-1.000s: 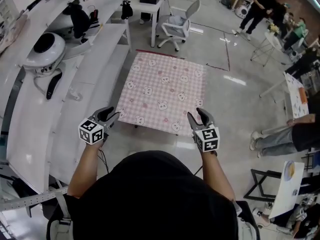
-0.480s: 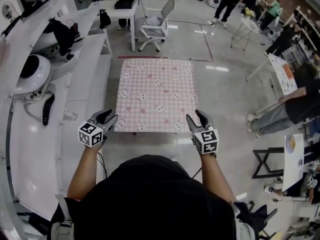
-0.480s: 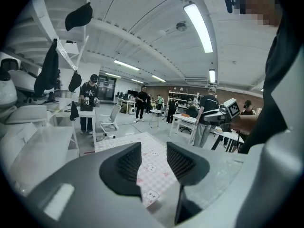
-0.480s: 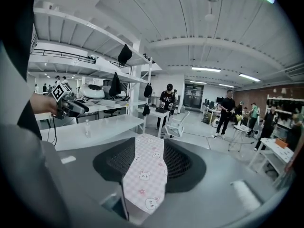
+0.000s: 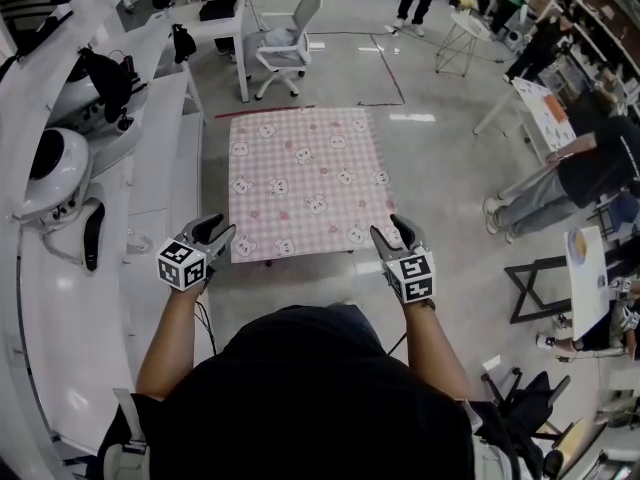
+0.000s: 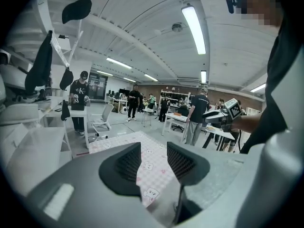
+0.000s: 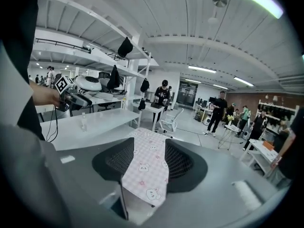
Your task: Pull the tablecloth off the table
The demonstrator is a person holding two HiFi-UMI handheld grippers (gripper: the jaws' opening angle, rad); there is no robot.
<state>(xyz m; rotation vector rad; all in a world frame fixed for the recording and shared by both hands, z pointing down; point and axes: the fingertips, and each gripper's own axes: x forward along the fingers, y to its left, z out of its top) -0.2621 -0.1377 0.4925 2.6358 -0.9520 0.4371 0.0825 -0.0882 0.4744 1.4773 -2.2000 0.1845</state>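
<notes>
Pink checked tablecloth [image 5: 305, 183] showed in the gap of each gripper. My left gripper [image 5: 221, 231] was spread wide and held nothing, just by the cloth's near left corner. My right gripper [image 5: 391, 230] was spread too, by the near right corner. The cloth lay flat and hid the counter under it. I thought I should pinch both corners tight, then pull back evenly.

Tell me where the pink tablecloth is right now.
In the head view the pink tablecloth lies spread flat at centre, its near corners just ahead of the left gripper and right gripper, with a white office chair beyond.
</notes>
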